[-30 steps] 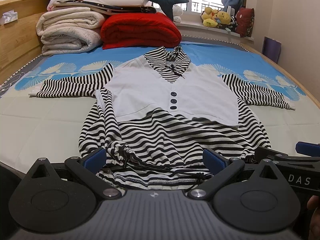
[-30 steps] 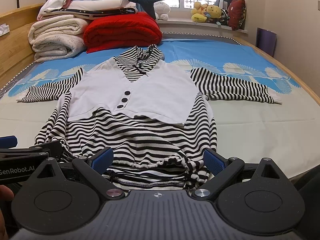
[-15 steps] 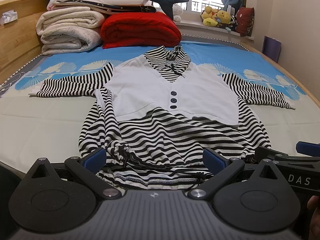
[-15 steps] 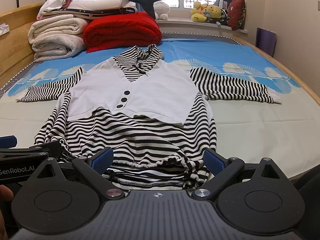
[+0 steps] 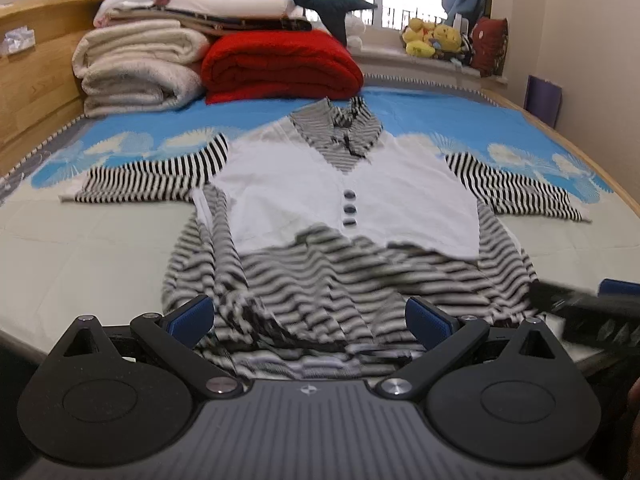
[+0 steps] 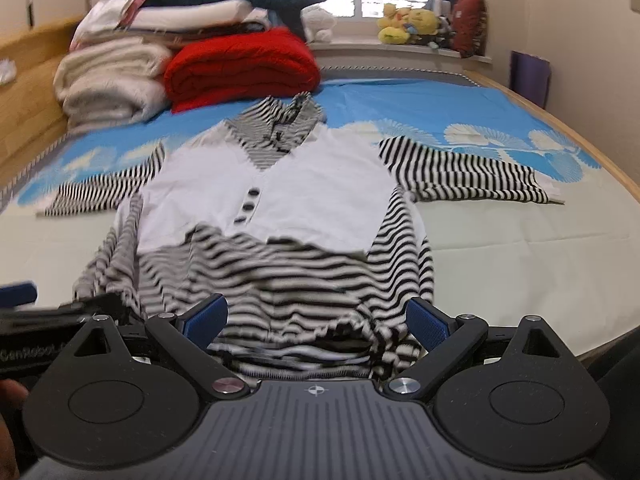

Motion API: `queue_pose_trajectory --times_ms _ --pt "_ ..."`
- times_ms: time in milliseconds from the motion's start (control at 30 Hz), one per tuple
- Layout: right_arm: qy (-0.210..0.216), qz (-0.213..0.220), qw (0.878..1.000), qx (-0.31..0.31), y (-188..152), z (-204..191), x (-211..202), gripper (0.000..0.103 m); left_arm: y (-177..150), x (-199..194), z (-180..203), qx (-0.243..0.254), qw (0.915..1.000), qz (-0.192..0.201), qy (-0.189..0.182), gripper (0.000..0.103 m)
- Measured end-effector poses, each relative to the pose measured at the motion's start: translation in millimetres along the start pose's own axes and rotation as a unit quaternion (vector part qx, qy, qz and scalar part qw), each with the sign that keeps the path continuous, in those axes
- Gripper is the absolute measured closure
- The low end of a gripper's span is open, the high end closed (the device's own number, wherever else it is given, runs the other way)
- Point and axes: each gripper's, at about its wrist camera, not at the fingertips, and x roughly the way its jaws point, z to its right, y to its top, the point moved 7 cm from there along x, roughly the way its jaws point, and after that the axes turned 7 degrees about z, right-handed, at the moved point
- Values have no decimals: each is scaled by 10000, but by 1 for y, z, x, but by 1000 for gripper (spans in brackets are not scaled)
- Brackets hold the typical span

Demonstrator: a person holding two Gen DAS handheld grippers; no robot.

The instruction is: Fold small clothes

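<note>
Left tool (image 5: pixel 310 316) spread wide over striped top's (image 5: pixel 344 272) hem. Right tool (image 6: pixel 316 318) likewise spread, gripping nothing. Spread flat on bed (image 5: pixel 80 248).

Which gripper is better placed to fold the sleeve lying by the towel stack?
Left. The left gripper sits at the hem on that sleeve's side, jaws open; the right gripper is farther across.

A bed (image 5: pixel 72 248) is carrying a striped garment (image 5: pixel 352 216) lying flat at centre, with folded blankets (image 5: pixel 136 76) and a red quilt (image 5: pixel 280 66) sitting toward eleven o'clock.
</note>
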Motion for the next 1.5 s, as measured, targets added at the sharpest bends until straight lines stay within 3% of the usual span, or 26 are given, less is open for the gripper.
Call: queue_pose_trajectory --times_ms 167,233,300,400,467,533,600,700,767,800,833,867,900,933,1000,1033,1133,1200,1267,1333,1400,1433,1500 --pt "-169 509 9982 -256 62 47 9 7 42 22 -25 577 9980 243 -116 13" --pt "-138 889 9958 -179 87 68 17 8 53 45 -39 767 9968 205 -128 20" --pt "-116 905 9958 -24 95 85 36 9 49 76 -55 756 9970 -114 -146 20" --pt "-152 79 9995 269 65 99 89 14 37 121 -85 603 9944 -838 204 20" --pt "-167 -631 9962 583 35 109 121 17 13 149 -107 -5 9845 -1723 335 19" --pt "-241 -1508 9826 1059 4 116 150 23 -6 166 -116 -445 9725 -2258 348 19" --pt "-377 -2072 9675 1400 -17 121 166 24 -18 179 -120 -625 9630 -2588 410 19" --pt "-574 -2514 9537 1550 -34 124 179 30 -25 190 -127 -794 9550 -2817 481 18" --pt "-552 -2636 9506 1542 -36 121 184 36 -30 197 -135 -920 9496 -2934 618 19" --pt "-548 -2742 9481 1511 -40 115 186 45 -33 199 -138 -992 9475 -2971 645 21" --pt "-532 -2730 9491 1480 -41 116 185 56 -37 200 -139 -1080 9454 -3012 627 25" --pt "-469 -2766 9481 1499 -42 114 187 61 -39 200 -137 -1159 9442 -3035 547 45" --pt "-414 -2806 9464 1545 -44 112 186 76 -39 198 -136 -1213 9450 -3011 404 73" --pt "-332 -2783 9466 1592 -45 111 183 90 -38 196 -133 -1260 9453 -2997 250 84" --pt "-335 -2622 9500 1663 -39 117 177 98 -35 189 -127 -1277 9496 -2861 98 93" --pt "-402 -2468 9511 1810 -33 126 174 98 -31 181 -124 -1322 9521 -2757 -30 94" --pt "-840 -1906 9561 2060 -15 162 158 99 -21 156 -98 -1493 9511 -2513 -995 94" --pt "-998 -1804 9605 1868 -12 172 152 99 -23 141 -89 -1193 9530 -2505 -1215 94" --pt "-771 -1991 9610 1756 -18 167 152 99 -34 135 -99 -921 9538 -2703 -931 94" --pt "-278 -2327 9596 1558 -29 149 153 99 -50 133 -124 -892 9478 -3030 -433 94" --pt "-13 -2530 9594 1249 -38 133 154 96 -55 129 -139 -814 9472 -3093 -215 93" --pt "-61 -2589 9600 1069 -41 127 152 89 -55 127 -141 -764 9471 -3107 -242 90" --pt "-281 -2538 9630 860 -40 129 152 78 -48 123 -141 -737 9491 -3046 -324 73"
